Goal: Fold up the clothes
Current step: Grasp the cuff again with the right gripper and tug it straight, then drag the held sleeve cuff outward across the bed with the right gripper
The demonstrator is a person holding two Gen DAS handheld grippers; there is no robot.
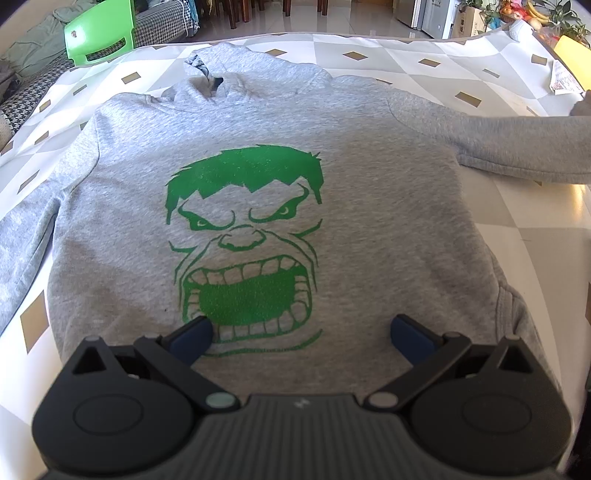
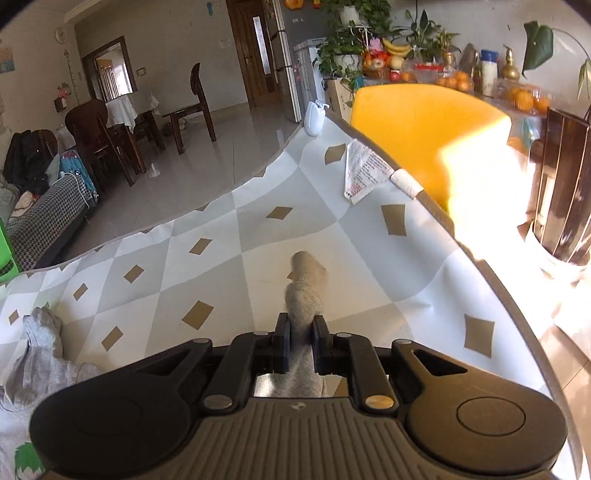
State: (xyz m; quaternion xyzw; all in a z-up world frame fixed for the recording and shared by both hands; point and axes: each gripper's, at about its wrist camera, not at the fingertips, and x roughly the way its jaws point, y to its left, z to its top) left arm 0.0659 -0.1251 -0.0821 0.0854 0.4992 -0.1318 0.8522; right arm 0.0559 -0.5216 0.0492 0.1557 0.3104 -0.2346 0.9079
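Grey hoodie, green face print, checked cloth

My hoodie (image 1: 369,177) is heathered light grey with an angry face (image 1: 243,243) printed in bright green. The tablecloth (image 1: 424,62) is white and pale grey diamonds with small tan diamonds dotted over it. My left tongs (image 1: 301,328) are black with dark blue pads (image 1: 195,332); my right tongs (image 2: 300,338) are all black. Lime green chair (image 1: 99,35) off one side, yellow chair (image 2: 424,125) on the other.
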